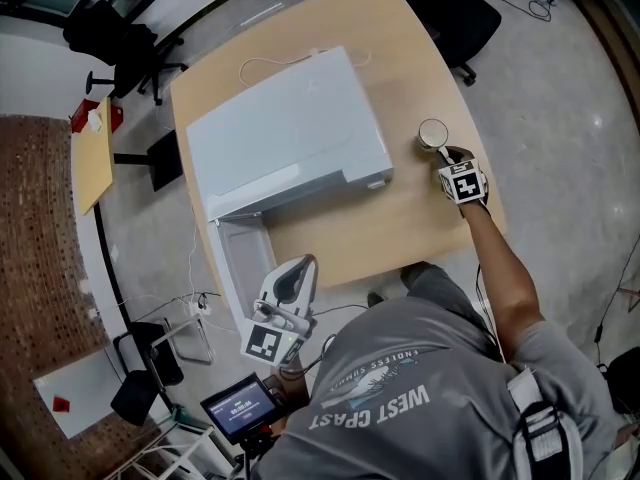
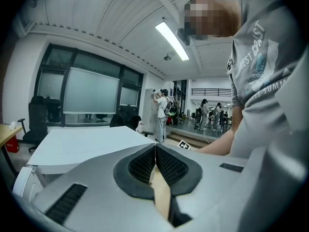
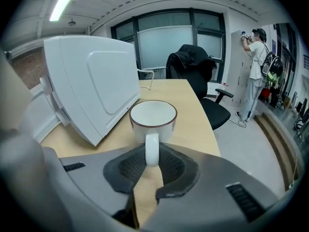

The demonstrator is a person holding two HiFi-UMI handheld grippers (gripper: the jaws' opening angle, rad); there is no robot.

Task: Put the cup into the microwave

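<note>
Right hand-held gripper (image 3: 151,151) has its pads closed on the handle (image 3: 151,146) of the cup (image 3: 153,116). The cup is white with a dark rim, looks empty, and stands upright on the worktop (image 3: 193,105) just beside the side wall of the microwave (image 3: 87,81).

The left hand-held gripper (image 2: 155,151) has its jaws pressed together with nothing between them. In the head view it sits low beside the door (image 1: 240,268), which appears to be swung open toward the person.

The step in hand looks like the grasp itself: the cup is taken by its handle and, as far as can be judged, not yet lifted. The next move calls for raising it clear of the worktop and carrying it round the microwave's near corner to the open front. A hold on the handle alone lets the body of the cup tip, so it has to be kept level on the way. The open door stands on that side too and should be kept clear of.

Several things are hidden:
- No view shows the microwave's cavity — the head view gives only its top and the door's edge.
- The cup's foot is covered by the jaws in the right gripper view.
- The handle is hidden under the gripper in the head view.
- How firm the grip is cannot be told.
- The white panel filling the left gripper view is hard to name with certainty.
</note>
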